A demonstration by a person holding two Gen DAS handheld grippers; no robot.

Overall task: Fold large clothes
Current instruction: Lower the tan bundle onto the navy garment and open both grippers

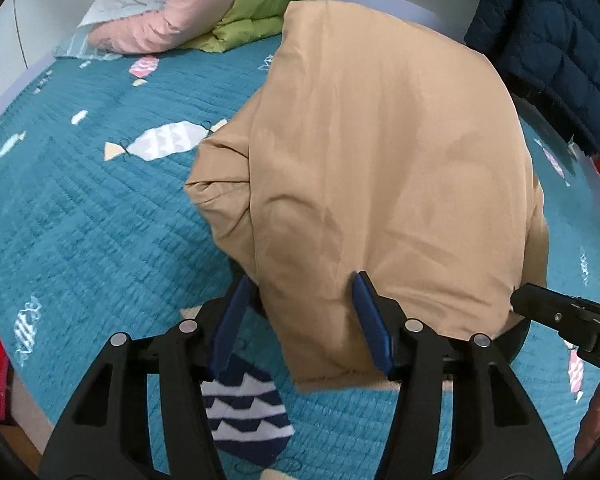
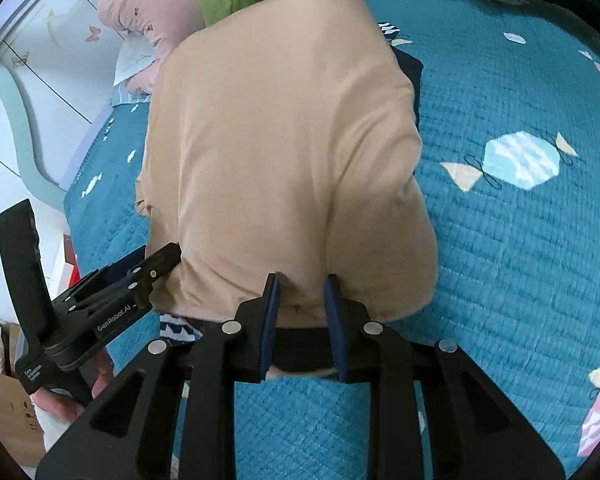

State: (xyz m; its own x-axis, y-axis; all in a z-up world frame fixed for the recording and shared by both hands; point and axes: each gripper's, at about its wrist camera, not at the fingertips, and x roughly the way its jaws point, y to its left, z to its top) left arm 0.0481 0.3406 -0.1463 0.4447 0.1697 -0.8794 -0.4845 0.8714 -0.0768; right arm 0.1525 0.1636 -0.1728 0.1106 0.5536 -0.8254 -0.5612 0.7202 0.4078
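A large tan garment lies folded on the teal quilted bedspread; it also shows in the right wrist view. My left gripper is open, its blue-padded fingers astride the garment's near left corner. My right gripper is open with a narrower gap, its fingers either side of the garment's near hem, with a dark lining showing beneath. The left gripper also shows in the right wrist view, touching the hem's left end. The right gripper's tip shows in the left wrist view at the hem's right end.
A pink jacket and a green jacket are piled at the far end of the bed. A dark blue puffer jacket hangs at the right. A white cupboard and cardboard boxes stand left of the bed.
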